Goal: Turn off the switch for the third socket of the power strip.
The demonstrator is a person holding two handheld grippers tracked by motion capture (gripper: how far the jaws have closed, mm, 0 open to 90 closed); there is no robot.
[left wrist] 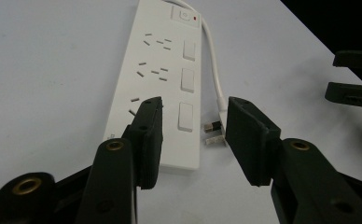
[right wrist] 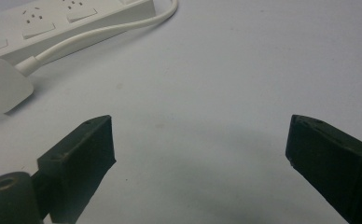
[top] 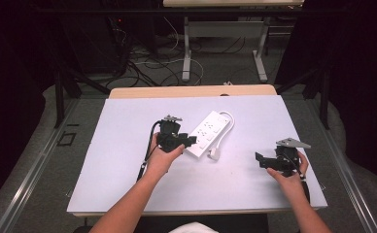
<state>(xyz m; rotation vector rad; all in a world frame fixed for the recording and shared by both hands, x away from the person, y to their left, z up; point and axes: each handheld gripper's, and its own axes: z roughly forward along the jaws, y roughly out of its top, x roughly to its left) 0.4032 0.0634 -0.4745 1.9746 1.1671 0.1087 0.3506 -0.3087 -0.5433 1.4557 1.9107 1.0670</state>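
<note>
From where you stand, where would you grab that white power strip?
Probably across its narrow width at the near end of the power strip, coming from above. It lies flat and long, and the left hand-held gripper, open, already straddles that end, beside the plug.

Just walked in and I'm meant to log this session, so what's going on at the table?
A person holds a claw in each hand over a white table. The left claw is open and poised at the near end of a white power strip, not gripping it. The strip's cord loops back to its plug, lying beside the strip. The right claw is open over bare table, apart from the strip.
</note>
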